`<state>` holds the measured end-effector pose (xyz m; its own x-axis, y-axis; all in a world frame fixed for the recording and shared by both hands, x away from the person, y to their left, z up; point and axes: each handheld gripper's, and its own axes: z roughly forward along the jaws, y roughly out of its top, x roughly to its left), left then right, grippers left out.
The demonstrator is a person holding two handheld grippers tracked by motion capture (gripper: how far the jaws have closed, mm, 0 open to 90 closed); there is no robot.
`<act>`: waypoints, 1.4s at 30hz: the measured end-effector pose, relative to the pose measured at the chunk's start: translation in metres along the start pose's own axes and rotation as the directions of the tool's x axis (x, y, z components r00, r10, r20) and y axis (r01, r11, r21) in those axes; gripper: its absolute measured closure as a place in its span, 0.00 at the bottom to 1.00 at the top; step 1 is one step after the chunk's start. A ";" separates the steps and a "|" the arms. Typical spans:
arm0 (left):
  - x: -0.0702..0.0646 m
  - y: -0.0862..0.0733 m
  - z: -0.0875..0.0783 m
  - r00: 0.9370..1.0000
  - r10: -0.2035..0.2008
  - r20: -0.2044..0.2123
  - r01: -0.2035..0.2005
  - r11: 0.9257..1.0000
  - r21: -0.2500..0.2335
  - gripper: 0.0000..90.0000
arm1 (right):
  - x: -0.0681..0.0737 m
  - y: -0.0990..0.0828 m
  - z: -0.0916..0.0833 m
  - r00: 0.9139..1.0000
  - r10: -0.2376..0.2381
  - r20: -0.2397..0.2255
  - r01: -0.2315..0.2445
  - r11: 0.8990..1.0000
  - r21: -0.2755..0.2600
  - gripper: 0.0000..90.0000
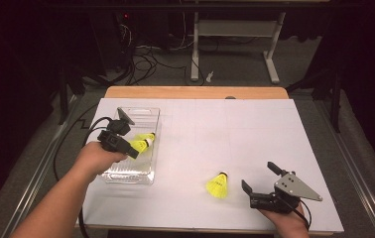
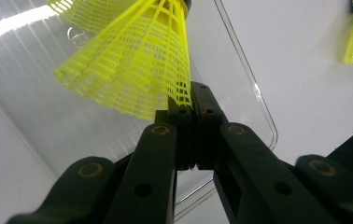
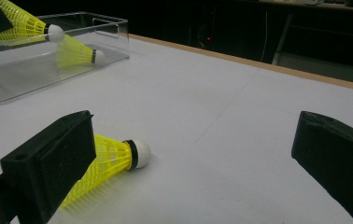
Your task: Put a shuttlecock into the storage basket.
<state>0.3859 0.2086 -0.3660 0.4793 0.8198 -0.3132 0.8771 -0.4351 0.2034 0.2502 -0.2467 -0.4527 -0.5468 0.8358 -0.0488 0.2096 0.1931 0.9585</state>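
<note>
My left gripper [image 1: 134, 150] hangs over a clear plastic tray [image 1: 126, 176], shut on the skirt edge of a yellow shuttlecock [image 1: 140, 145]. In the left gripper view the jaws [image 2: 193, 100] pinch the mesh of that shuttlecock [image 2: 132, 60]. A second yellow shuttlecock [image 1: 148, 135] lies inside the tray. A third one [image 1: 218, 185] lies on the white table near the front. My right gripper [image 1: 259, 177] rests just right of it, open. In the right gripper view the third shuttlecock [image 3: 111, 163] lies beside the left jaw, cork pointing away, with nothing between the jaws [image 3: 198, 154].
The white sheet [image 1: 255, 129] covers the table, with a wooden edge [image 1: 195, 92] at the back. Cables trail from both grippers. Table legs and wires stand on the dark floor behind.
</note>
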 end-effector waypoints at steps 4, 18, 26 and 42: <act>0.001 0.000 -0.001 1.000 -0.008 -0.001 0.008 1.000 -0.005 0.98 | 0.000 0.000 0.000 1.000 0.001 0.001 -0.001 1.000 0.000 0.00; -0.006 0.006 0.014 1.000 -0.003 -0.016 0.003 1.000 0.003 0.98 | 0.000 0.000 0.000 1.000 0.001 0.001 -0.001 1.000 0.000 0.00; -0.008 0.008 0.027 1.000 0.000 -0.012 0.000 1.000 0.019 0.97 | -0.001 0.000 -0.001 1.000 0.002 0.002 -0.002 1.000 -0.002 0.00; -0.010 0.009 0.041 1.000 0.014 0.001 -0.014 0.999 0.040 0.95 | 0.000 0.000 0.000 1.000 -0.002 -0.001 0.002 1.000 0.000 0.00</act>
<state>0.3898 0.1813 -0.3994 0.4919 0.8130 -0.3116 0.8706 -0.4612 0.1709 0.2506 -0.2470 -0.4528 -0.5478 0.8351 -0.0508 0.2084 0.1950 0.9584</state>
